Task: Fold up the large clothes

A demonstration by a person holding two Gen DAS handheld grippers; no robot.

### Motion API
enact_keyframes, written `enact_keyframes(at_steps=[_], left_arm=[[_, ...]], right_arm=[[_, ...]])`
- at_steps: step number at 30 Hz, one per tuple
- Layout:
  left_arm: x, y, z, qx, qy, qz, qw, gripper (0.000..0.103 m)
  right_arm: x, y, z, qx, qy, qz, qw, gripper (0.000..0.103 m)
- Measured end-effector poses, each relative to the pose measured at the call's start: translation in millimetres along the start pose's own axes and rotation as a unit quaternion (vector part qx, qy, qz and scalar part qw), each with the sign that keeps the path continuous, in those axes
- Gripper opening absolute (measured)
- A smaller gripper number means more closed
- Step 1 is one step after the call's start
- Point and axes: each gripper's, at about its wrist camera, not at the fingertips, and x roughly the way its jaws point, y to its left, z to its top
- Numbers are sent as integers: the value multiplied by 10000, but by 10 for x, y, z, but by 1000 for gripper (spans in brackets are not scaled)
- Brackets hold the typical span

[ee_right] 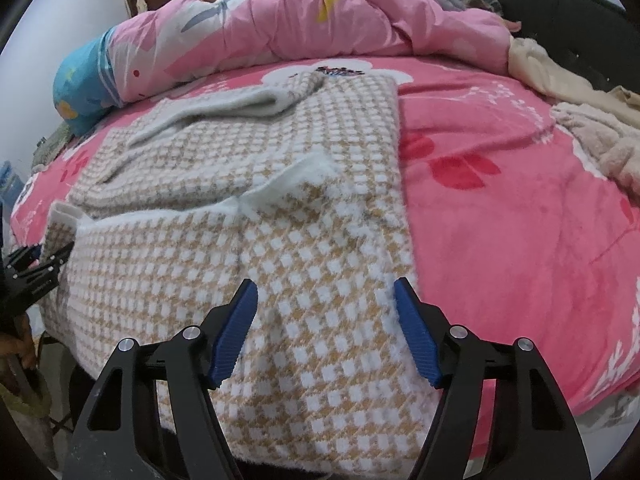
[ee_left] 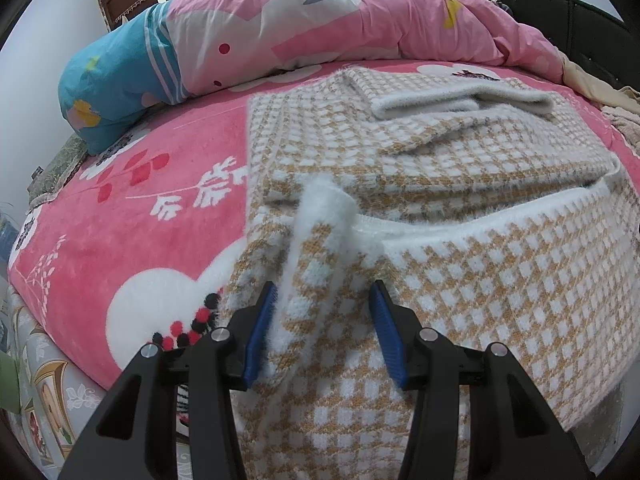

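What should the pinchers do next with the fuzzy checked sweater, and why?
Probably close the right gripper on the near hem of the checked sweater. Its blue pads stand apart over the knit near the right edge, not pinching it, while the left gripper already has a raised fold between its pads. Both corners need holding before folding.

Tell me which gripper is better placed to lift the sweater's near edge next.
Probably the left gripper: a raised fold of the sweater, ending in a white cuff, already stands between its jaws against one pad. The right gripper hangs open over flat fabric by the sweater's side edge.
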Motion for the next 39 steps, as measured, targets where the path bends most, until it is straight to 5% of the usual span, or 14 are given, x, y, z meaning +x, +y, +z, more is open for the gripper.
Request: enact_keyframes(at_steps=[12, 21, 24, 39], left_arm=[[1, -3, 1, -15, -2, 15, 10000, 47], [13, 4, -2, -1, -14, 18, 10000, 47], [15, 6, -2, -1, -13, 15, 10000, 47], [14, 10, -3, -24, -21, -7, 10000, 47]], right_arm=[[219, -79, 396, -79, -107, 425, 9990, 53], [179, -64, 204, -209, 280, 682, 9971, 51], [99, -78, 158, -240, 322, 809, 9959, 43], [294, 27, 243, -425, 351, 397, 9977, 32]])
